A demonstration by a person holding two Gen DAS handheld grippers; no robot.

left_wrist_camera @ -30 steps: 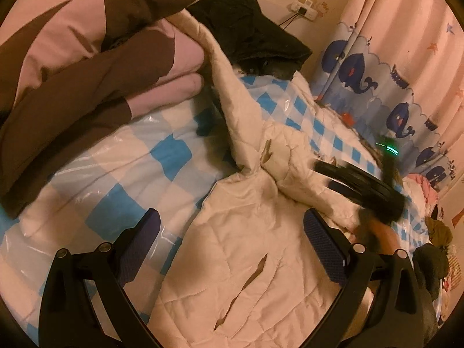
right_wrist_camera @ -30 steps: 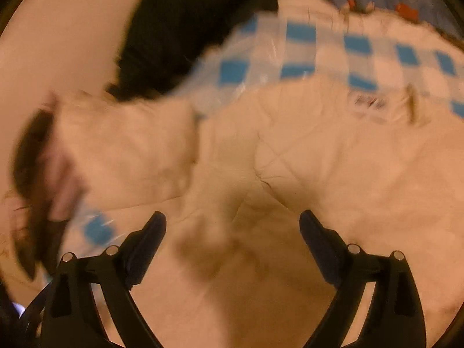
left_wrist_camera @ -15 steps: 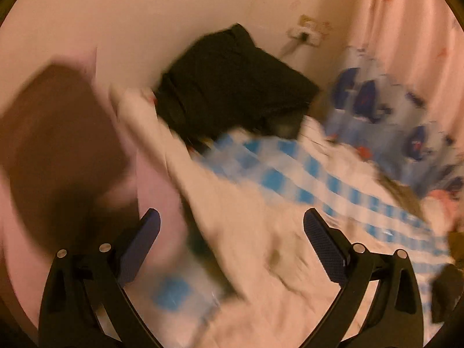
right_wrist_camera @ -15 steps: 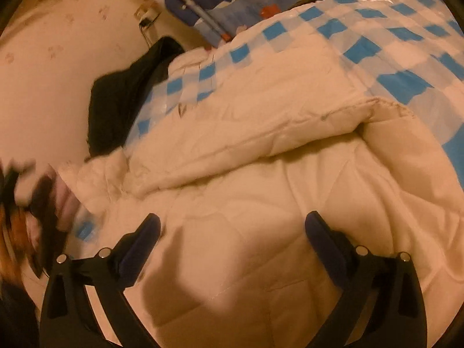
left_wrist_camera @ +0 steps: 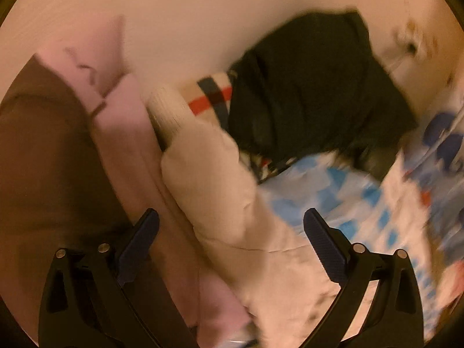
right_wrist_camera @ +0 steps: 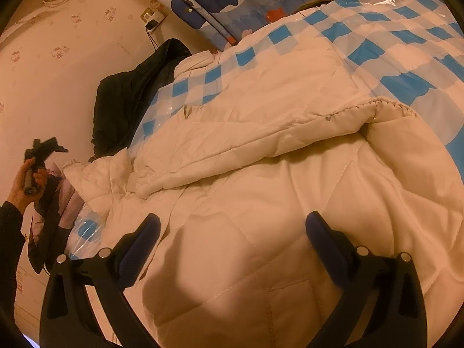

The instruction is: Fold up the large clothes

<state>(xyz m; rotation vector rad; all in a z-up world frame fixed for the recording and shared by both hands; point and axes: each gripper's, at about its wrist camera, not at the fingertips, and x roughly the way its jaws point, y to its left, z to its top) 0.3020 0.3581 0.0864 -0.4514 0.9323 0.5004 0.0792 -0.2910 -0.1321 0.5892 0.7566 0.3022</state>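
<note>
Left tool [left_wrist_camera: 231,230] swung wallward; cream coat's [right_wrist_camera: 261,203] sleeve [right_wrist_camera: 246,133] crosswise.

Blue-and-white checked plastic sheet [right_wrist_camera: 362,46] spread over the bed, shiny and creased. At the wall a black garment [right_wrist_camera: 127,101] slumps in a heap, touching the sheet's edge. Whale-print curtain [right_wrist_camera: 220,0] hangs behind the far end. A wall socket [right_wrist_camera: 152,17] with a plug sits just beside the curtain, its cord trailing down toward the black heap.
</note>
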